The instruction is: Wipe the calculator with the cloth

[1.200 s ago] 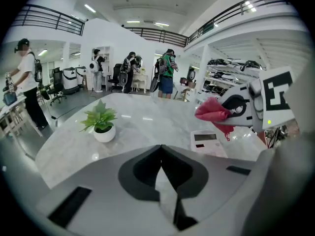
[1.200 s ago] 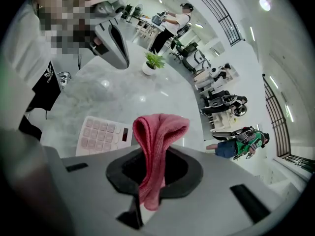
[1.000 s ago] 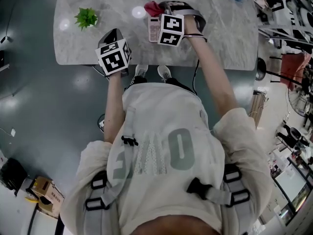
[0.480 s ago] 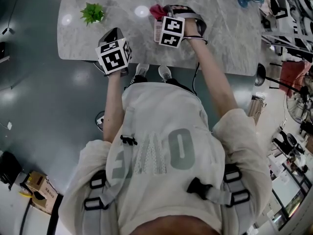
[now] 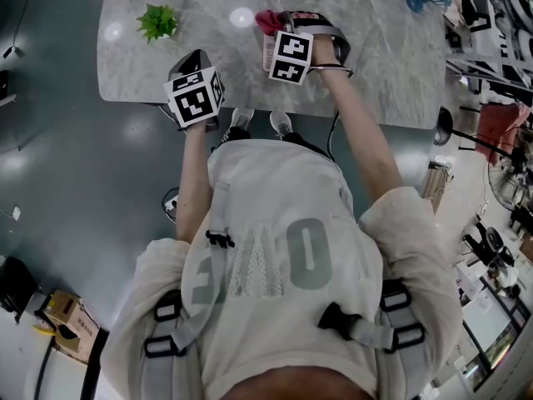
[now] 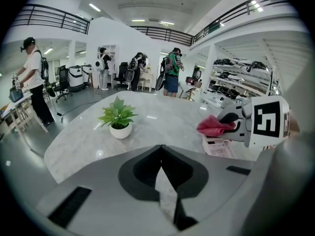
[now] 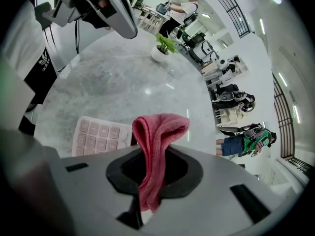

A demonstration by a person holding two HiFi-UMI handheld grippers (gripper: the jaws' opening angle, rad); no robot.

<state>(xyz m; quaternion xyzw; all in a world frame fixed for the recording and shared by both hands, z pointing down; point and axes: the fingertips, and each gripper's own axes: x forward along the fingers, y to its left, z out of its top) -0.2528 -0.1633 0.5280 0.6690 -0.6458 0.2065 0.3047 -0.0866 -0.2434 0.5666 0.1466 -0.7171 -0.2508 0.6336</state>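
Note:
A pink-and-white calculator [image 5: 268, 53] [image 6: 219, 147] [image 7: 101, 135] lies on the marbled grey table [image 5: 375, 65]. My right gripper [image 5: 276, 25] [image 7: 150, 173] is shut on a red cloth [image 5: 266, 18] [image 7: 158, 136], which hangs folded out of its jaws just above the calculator's far end. In the left gripper view the right gripper [image 6: 237, 124] holds the cloth [image 6: 213, 126] right over the calculator; whether they touch I cannot tell. My left gripper [image 5: 193, 58] [image 6: 162, 163] is shut and holds nothing, near the table's front edge to the calculator's left.
A small potted plant [image 5: 158, 22] [image 6: 118, 120] [image 7: 162, 45] stands at the table's far left. A blue object [image 5: 416, 0] sits at the far right corner. Several people stand at desks in the background. The table's front edge runs just below both grippers.
My right gripper has sunk slightly toward the calculator with the cloth in it. The left gripper has stayed where it was.

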